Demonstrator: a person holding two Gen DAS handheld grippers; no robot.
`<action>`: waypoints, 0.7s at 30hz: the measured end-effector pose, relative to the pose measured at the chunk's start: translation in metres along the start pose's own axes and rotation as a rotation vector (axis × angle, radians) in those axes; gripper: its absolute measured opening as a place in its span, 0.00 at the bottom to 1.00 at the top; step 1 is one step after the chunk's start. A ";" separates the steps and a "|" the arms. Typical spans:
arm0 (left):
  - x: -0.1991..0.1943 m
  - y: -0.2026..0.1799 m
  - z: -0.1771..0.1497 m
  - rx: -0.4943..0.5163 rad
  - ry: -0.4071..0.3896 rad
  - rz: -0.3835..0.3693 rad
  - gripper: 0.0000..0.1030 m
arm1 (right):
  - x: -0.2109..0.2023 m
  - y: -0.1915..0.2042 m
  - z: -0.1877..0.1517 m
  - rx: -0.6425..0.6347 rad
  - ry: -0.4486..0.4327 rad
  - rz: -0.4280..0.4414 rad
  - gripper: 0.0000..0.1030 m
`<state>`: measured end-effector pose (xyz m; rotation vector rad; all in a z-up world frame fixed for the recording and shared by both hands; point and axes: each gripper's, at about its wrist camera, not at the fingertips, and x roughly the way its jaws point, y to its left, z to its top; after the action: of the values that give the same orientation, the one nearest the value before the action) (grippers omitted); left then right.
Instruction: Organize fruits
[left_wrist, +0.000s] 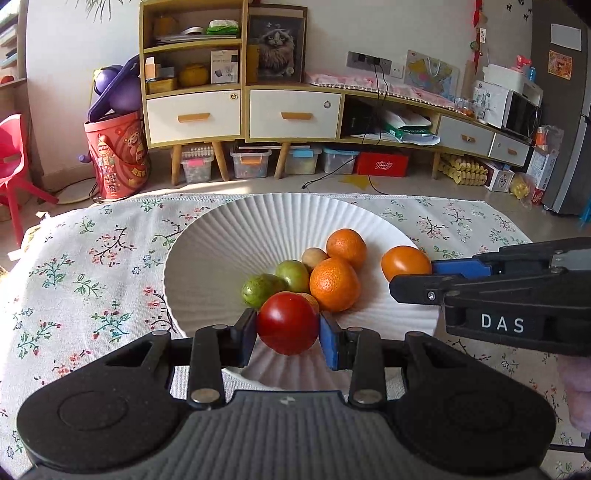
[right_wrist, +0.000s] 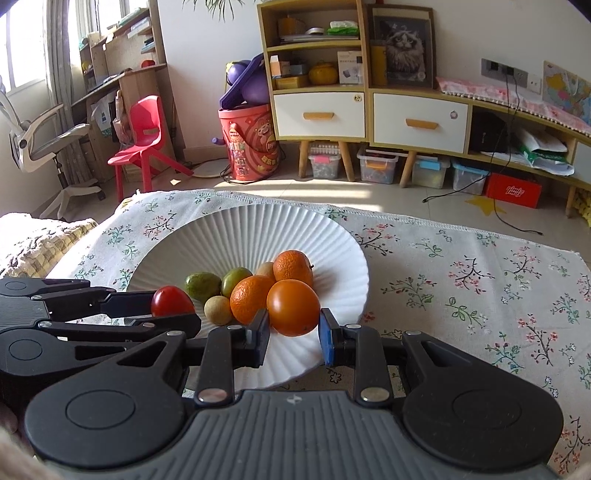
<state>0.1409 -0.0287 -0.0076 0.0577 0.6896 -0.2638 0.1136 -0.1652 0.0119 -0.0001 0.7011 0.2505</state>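
Note:
A white ribbed plate (left_wrist: 236, 236) (right_wrist: 236, 236) rests on the floral cloth. In it lie two tangerines (left_wrist: 334, 283) (right_wrist: 250, 297), two green fruits (left_wrist: 293, 275) (right_wrist: 201, 286) and a small tan fruit (left_wrist: 314, 257) (right_wrist: 218, 311). My left gripper (left_wrist: 288, 325) (right_wrist: 173, 303) is shut on a red tomato (left_wrist: 287, 322) (right_wrist: 171, 301) over the plate's near edge. My right gripper (right_wrist: 293, 325) (left_wrist: 415, 271) is shut on a smooth orange tomato (right_wrist: 293, 307) (left_wrist: 404, 262) above the plate's right side.
The floral tablecloth (left_wrist: 92, 266) (right_wrist: 461, 288) spreads around the plate, with open cloth to its right. Beyond the table edge stand a shelf unit with drawers (left_wrist: 221, 110), a red bucket (left_wrist: 116, 155) and a red chair (right_wrist: 142, 136).

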 end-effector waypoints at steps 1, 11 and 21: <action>0.000 0.000 0.000 0.000 -0.002 0.001 0.21 | 0.001 0.001 0.000 -0.002 0.004 -0.002 0.25; -0.001 0.003 0.000 -0.001 -0.014 0.007 0.23 | 0.004 0.002 -0.001 -0.012 0.021 -0.007 0.27; -0.027 0.000 -0.002 -0.003 -0.027 0.004 0.52 | -0.023 -0.004 0.003 0.036 -0.039 -0.012 0.46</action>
<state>0.1198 -0.0221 0.0079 0.0530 0.6632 -0.2591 0.0996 -0.1736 0.0280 0.0345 0.6661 0.2260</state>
